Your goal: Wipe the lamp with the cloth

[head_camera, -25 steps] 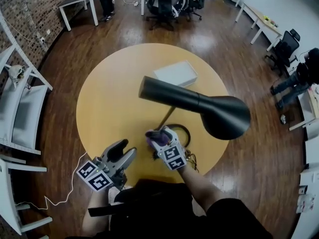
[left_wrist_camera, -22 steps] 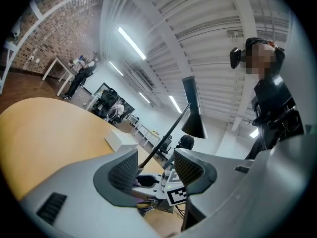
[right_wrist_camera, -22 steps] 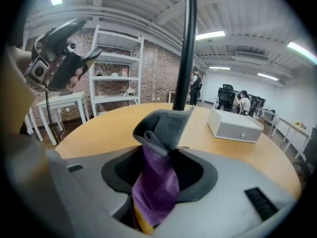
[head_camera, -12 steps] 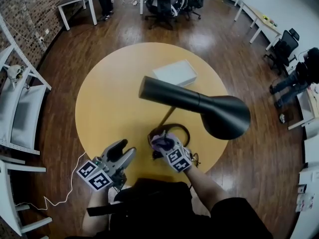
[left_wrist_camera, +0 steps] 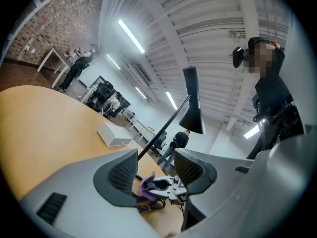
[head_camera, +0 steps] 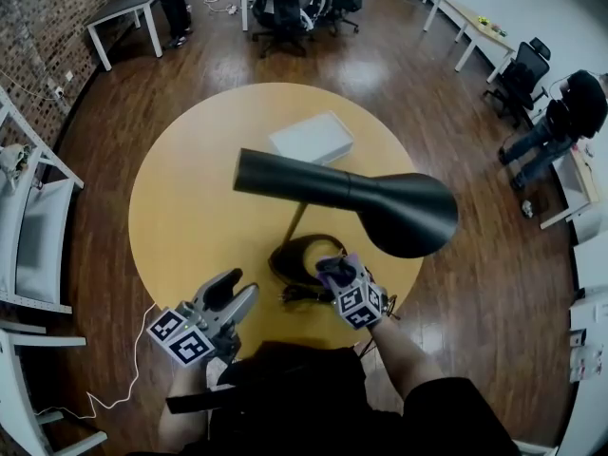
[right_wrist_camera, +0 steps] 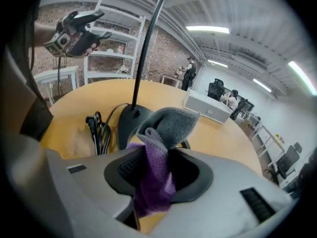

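Round yellow worktop (head_camera: 180, 207). Black desk lamp (head_camera: 380, 207) stands on it, long shade hanging over the lamp base (head_camera: 290, 255). White box (head_camera: 311, 138) well behind the lamp base. Left tongs (head_camera: 233, 294) left of the lamp base, apart from it, jaws wide, nothing between them. Right tongs (head_camera: 338, 272) just right of the lamp base, clamped on the purple-grey cloth (right_wrist_camera: 161, 133); contact with the base unclear. Bundled black cable (head_camera: 304, 294) lies against the base's near side.
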